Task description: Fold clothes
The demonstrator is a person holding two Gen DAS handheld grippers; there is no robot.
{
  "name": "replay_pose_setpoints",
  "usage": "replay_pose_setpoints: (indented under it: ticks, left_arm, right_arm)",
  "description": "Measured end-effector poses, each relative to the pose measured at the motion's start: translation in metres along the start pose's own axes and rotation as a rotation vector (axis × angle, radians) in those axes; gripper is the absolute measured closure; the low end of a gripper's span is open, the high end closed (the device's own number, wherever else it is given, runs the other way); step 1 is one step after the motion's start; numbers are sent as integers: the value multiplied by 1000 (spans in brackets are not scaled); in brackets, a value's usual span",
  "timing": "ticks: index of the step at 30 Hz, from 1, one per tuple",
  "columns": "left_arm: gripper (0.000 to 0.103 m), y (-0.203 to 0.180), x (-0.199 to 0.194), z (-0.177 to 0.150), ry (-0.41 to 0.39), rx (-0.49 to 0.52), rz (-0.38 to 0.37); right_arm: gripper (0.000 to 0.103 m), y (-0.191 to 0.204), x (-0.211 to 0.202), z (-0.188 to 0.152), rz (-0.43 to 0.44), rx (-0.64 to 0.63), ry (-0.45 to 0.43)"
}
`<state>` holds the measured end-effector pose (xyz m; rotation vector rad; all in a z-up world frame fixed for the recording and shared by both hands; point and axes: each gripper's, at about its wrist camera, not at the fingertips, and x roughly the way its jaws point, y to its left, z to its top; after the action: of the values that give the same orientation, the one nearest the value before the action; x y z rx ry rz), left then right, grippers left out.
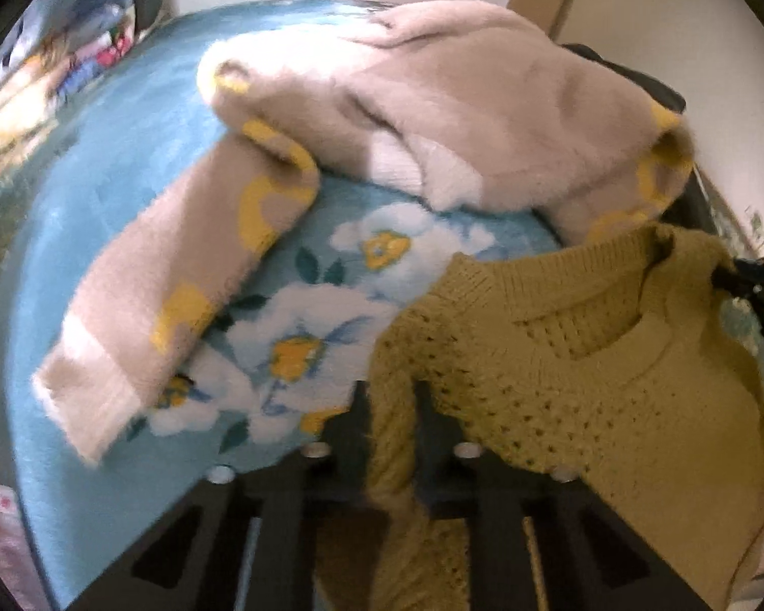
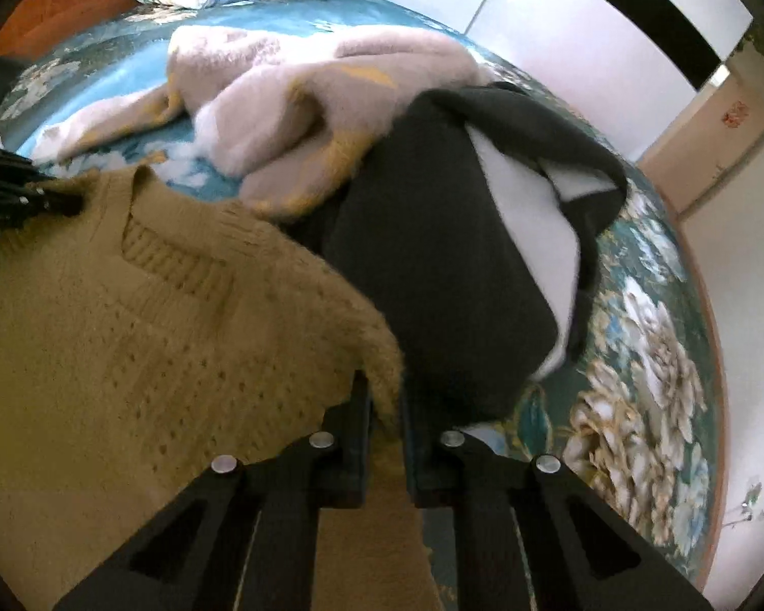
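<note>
Here, yellow knit sweater point(image 1: 611, 371) pinched by left hand-held gripper point(image 1: 392, 407), right hand-held gripper point(image 2: 384, 407)

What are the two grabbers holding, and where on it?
Both hold the yellow knit sweater. The left gripper pinches its left shoulder edge; the right gripper pinches the opposite shoulder edge, either side of the neckline.

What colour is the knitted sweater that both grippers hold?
Mustard yellow sweater, with an open-knit pattern; the left wrist view shows it best.
</note>
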<state>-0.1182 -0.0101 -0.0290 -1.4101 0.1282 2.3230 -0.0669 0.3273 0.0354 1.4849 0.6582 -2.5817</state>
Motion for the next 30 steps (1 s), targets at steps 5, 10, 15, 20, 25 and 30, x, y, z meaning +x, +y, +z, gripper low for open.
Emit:
replay_pose_setpoints:
  ticks: [5, 10, 15, 20, 25, 30]
  left_arm:
    - [92, -19, -30, 6, -120, 87, 125]
    - [92, -43, -78, 46, -289, 134, 205]
    - [92, -56, -128, 77, -445, 128, 213]
    - [92, -75, -141, 35, -451, 205, 179]
    - [92, -89, -164, -30, -466, 217, 84]
    - [92, -108, -188, -100, -493, 223, 44]
  right_arm:
    - [93, -14, -23, -4, -40, 64, -46]
    - [94, -49, -63, 24, -195, 164, -151]
    - [94, -76, -100, 31, -239, 294, -274]
    - [94, -64, -111, -12, -182, 284, -267]
    - [94, -36, -134, -86, -113, 288, -265]
    - [94, -18, -154, -153, -85, 352, -283]
